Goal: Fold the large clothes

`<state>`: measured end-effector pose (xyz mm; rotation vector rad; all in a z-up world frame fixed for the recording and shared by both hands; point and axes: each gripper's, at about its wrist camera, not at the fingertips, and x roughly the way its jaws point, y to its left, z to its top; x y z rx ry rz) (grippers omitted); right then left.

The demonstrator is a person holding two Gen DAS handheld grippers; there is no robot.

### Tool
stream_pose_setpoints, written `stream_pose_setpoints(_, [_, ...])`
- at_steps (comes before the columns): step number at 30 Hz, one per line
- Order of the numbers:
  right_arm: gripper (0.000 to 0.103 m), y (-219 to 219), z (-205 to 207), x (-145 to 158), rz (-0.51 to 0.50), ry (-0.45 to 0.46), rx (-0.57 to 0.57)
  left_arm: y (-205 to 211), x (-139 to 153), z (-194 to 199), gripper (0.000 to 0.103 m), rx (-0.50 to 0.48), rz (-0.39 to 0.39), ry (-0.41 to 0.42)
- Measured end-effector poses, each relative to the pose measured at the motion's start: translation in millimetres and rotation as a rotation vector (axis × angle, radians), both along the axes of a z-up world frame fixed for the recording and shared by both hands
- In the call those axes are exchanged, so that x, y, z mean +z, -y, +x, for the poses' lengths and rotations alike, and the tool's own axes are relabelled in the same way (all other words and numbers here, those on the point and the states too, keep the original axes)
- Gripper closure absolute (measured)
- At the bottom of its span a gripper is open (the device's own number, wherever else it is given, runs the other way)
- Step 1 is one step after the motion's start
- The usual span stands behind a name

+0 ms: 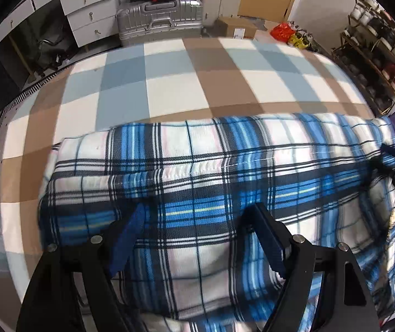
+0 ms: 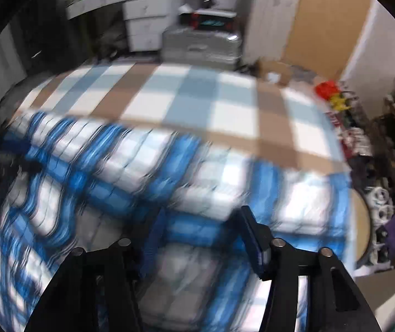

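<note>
Bed [image 1: 175,83]: checked cover, white, pale blue, tan; fills upper half of both views.
Plaid garment [image 1: 197,171]: blue-white, partly folded band across bed, 9 to 3 o'clock; bulk toward 6 o'clock.
Left hand-held gripper [image 1: 197,215]: jaws apart above plaid cloth, nothing pinched.
Right hand-held gripper [image 2: 203,221]: jaws apart over cloth; view blurred, contact unclear.
Step, judged: pinch near edge at both ends together, lift evenly, keep fold line straight.
Surroundings: suitcase [image 1: 160,18] at 12 o'clock, drawers [image 1: 86,5] at 11, shoe rack [image 1: 377,55] at 2. None obstruct.

Motion-blurred plaid garment [image 2: 147,166] (right wrist view)
</note>
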<state>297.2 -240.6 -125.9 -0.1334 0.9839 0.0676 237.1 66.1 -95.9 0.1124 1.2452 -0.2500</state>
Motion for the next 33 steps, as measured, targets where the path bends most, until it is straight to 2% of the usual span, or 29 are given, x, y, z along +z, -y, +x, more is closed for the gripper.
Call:
stream_pose_setpoints(3, [0.049, 19.1, 16.1, -21.5, -0.034, -0.055, -0.056, -2.0, 14.1, -7.2, 0.025, -0.009, -0.002, 0.017])
stream_pose_setpoints(5, [0.048, 23.2, 15.1, -31.9, -0.026, -0.068, -0.042, -5.3, 18.2, -10.7, 0.025, 0.002, -0.004, 0.007])
stream_pose_setpoints(7, [0.048, 24.2, 10.2, -30.1, -0.021, -0.069, -0.027, -10.9, 29.6, -16.2, 0.025, 0.034, -0.045, -0.002])
stream_pose_setpoints(9, [0.048, 31.3, -0.2, -21.0, 0.038, -0.070, -0.023, -7.0, 40.2, -20.2, 0.025, 0.015, -0.100, -0.021])
stream_pose_setpoints(10, [0.048, 33.9, -7.2, -11.0, 0.048, -0.057, -0.031, -5.5, 42.3, -24.2, 0.025, 0.005, -0.097, -0.023])
stream_pose_setpoints(13, [0.048, 39.6, -21.2, 1.8, 0.002, -0.016, -0.065, 1.5, 34.4, -36.4, 0.025, -0.042, -0.026, -0.022])
stream_pose_setpoints(17, [0.048, 50.8, -26.1, -24.3, -0.060, -0.098, -0.084, 4.5, 11.2, -37.9, 0.025, -0.037, 0.028, -0.052])
stream_pose_setpoints(21, [0.049, 48.6, -28.2, -29.3, -0.065, -0.043, -0.086, 13.5, 4.7, -38.9, 0.020, -0.039, 0.095, -0.030])
stream_pose_setpoints(24, [0.048, 48.2, -27.5, -26.8, -0.070, -0.059, -0.094, 6.4, 8.1, -38.5, 0.021, 0.007, 0.080, -0.064])
stream_pose_setpoints(26, [0.050, 50.2, -33.2, -20.4, -0.021, -0.099, -0.093, -3.9, 17.5, -47.2, 0.022, 0.038, 0.039, -0.063])
stream_pose_setpoints(29, [0.049, 52.7, -68.2, 4.1, 0.123, -0.047, -0.094, -24.7, 46.0, -81.1, 0.022, 0.057, -0.042, -0.030])
stream_pose_setpoints(33, [0.047, 37.5, -140.2, 43.5, 0.242, 0.073, -0.062, -44.1, 80.9, -138.2, 0.021, 0.054, -0.068, 0.023])
